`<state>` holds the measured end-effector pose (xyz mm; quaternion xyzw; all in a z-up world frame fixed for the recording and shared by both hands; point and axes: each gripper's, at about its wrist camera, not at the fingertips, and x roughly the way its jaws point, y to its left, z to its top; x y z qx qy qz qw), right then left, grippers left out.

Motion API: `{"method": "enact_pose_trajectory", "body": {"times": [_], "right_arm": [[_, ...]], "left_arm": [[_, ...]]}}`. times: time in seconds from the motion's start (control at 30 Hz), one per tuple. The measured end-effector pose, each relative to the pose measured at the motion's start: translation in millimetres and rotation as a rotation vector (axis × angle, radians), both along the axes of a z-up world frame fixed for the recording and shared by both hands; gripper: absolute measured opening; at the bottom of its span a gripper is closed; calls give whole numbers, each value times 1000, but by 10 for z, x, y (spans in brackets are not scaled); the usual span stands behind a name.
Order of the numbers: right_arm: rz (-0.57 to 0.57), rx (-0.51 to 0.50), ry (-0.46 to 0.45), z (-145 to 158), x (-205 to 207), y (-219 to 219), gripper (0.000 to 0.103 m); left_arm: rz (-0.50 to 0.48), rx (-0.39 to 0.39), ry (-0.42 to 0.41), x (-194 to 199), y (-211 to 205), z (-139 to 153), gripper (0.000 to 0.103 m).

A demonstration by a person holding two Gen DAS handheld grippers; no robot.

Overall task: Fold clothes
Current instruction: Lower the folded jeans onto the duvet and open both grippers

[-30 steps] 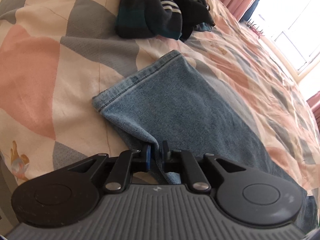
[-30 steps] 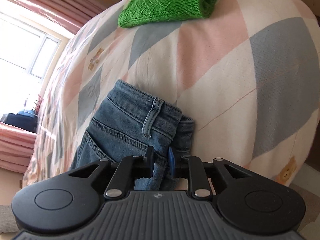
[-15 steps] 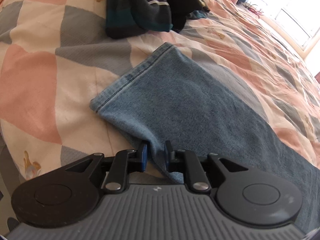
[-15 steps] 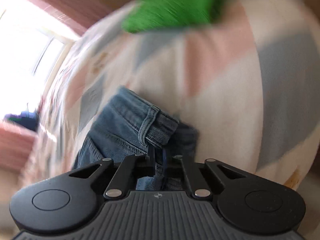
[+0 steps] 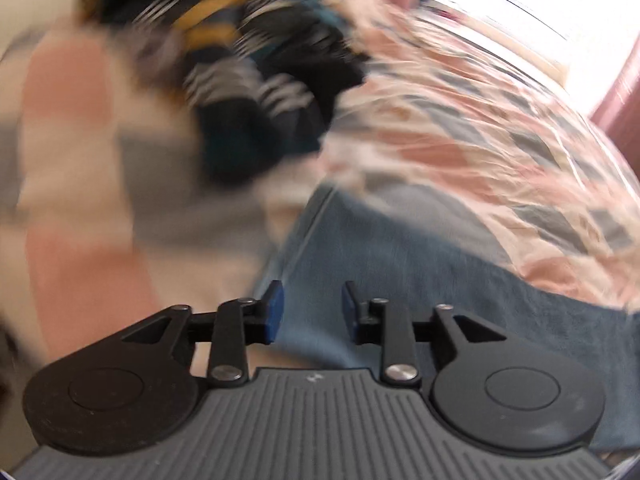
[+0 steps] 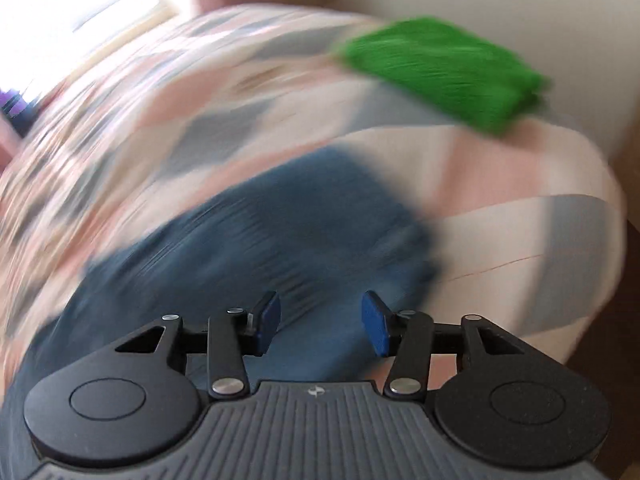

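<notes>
Blue jeans lie flat on a patchwork bed cover. In the left wrist view their leg end [image 5: 400, 264] stretches away to the right, and my left gripper [image 5: 310, 312] stands open just above its hem corner with nothing between the fingers. In the right wrist view the waist end of the jeans [image 6: 280, 236] is a blurred dark blue patch, and my right gripper [image 6: 320, 324] hovers open over its near edge, holding nothing. Both views are smeared by motion.
A heap of dark striped clothes [image 5: 256, 80] lies on the bed cover [image 5: 80, 200] beyond the leg hem. A folded green knit [image 6: 440, 68] sits near the bed's far right edge. A bright window [image 5: 540, 4] and pink curtains stand behind.
Both grippers have opened and let go of the jeans, the left off the hem and the right off the waistband. Both cameras have swung, blurring the views.
</notes>
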<state>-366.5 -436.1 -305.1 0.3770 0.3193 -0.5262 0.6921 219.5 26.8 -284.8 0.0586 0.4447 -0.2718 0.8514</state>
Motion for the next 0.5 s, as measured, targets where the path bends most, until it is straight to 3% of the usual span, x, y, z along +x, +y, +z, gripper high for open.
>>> {"method": "enact_pose_trajectory", "body": {"times": [0.17, 0.27, 0.3, 0.33, 0.37, 0.5], "right_arm": [[103, 65, -60, -156, 1095, 619, 49], [160, 68, -33, -199, 1621, 1028, 49], [171, 68, -13, -219, 1764, 1117, 49], [179, 68, 7, -243, 1899, 1192, 49], [178, 71, 17, -258, 2006, 1257, 49], [150, 65, 47, -324, 2219, 1420, 48]], "left_arm": [[-172, -1, 26, 699, -458, -204, 33], [-264, 22, 57, 965, -614, -345, 31], [-290, 22, 74, 1030, -631, -385, 29], [-308, 20, 88, 1077, -638, -415, 15], [-327, 19, 87, 1103, -639, -430, 12], [-454, -85, -10, 1049, -562, -295, 11]]}}
